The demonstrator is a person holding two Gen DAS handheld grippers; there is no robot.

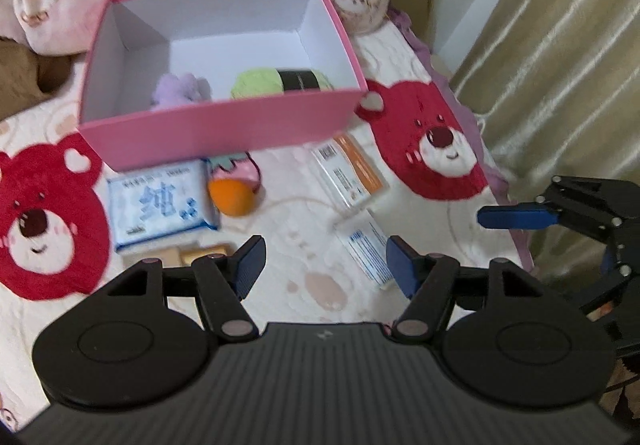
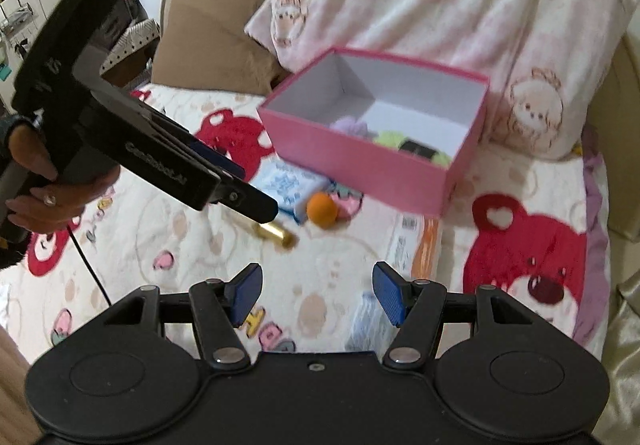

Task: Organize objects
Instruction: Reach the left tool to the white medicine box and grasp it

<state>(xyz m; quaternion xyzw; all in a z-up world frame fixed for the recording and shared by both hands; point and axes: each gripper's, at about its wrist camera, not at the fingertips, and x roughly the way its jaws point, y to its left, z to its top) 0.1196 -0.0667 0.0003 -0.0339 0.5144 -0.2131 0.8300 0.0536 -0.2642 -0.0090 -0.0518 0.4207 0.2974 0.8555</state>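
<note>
A pink box [image 1: 224, 129] [image 2: 360, 161] stands open on the bed, holding a purple plush [image 1: 182, 89] and a green yarn ball with a black band [image 1: 280, 83]. In front of it lie a blue tissue pack [image 1: 160, 205], an orange ball [image 1: 232, 197] [image 2: 321, 209], a strawberry toy [image 1: 236, 167], an orange-white carton [image 1: 352, 173], a blue-white carton [image 1: 366, 249] and a gold tube [image 2: 274, 233]. My left gripper [image 1: 326, 265] is open and empty above the blanket. My right gripper [image 2: 316, 291] is open and empty, near the cartons.
The bed has a cream blanket with red bear prints [image 1: 436, 141]. Pink pillows [image 2: 440, 5] lean behind the box. A curtain [image 1: 560, 45] hangs past the bed's right edge. A brown cushion [image 2: 208, 45] lies at the back left.
</note>
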